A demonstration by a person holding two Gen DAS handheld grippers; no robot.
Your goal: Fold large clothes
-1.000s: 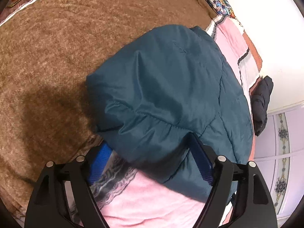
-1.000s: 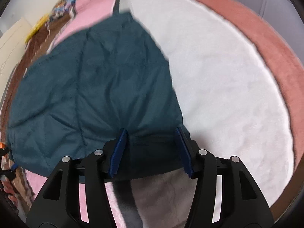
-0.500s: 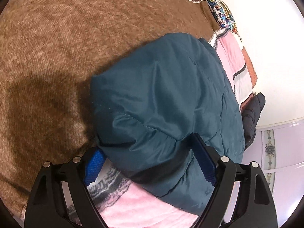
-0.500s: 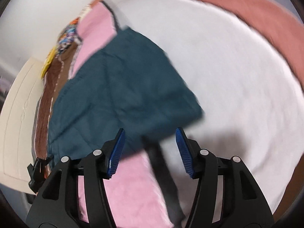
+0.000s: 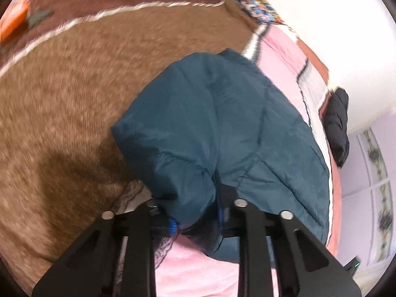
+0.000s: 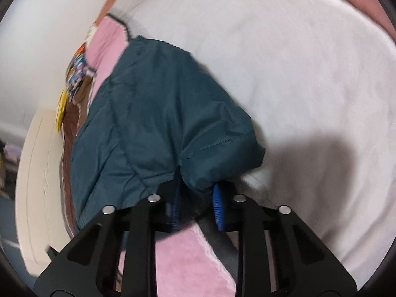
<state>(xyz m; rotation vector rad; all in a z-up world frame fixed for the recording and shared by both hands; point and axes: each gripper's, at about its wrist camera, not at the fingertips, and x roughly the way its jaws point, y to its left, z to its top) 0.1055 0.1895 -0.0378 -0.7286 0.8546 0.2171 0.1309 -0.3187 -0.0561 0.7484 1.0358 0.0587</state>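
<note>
The blanket (image 5: pixel 61 86) covers the bed under a teal jacket (image 5: pixel 222 128), which lies partly folded across its brown, pink and white patches. The left gripper (image 5: pixel 195 219) pinches one near corner, the right gripper (image 6: pixel 195 205) the other. To fold cleanly, I'd lift both corners level, carry them together, and keep the hem taut.

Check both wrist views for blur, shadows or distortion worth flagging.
Left wrist view: motion blur smears the brown blanket; the teal jacket is fairly sharp; a dark shadow lies beside it; fisheye bends the edges. Right wrist view: soft blur overall, a broad shadow on the white blanket, no glare.
</note>
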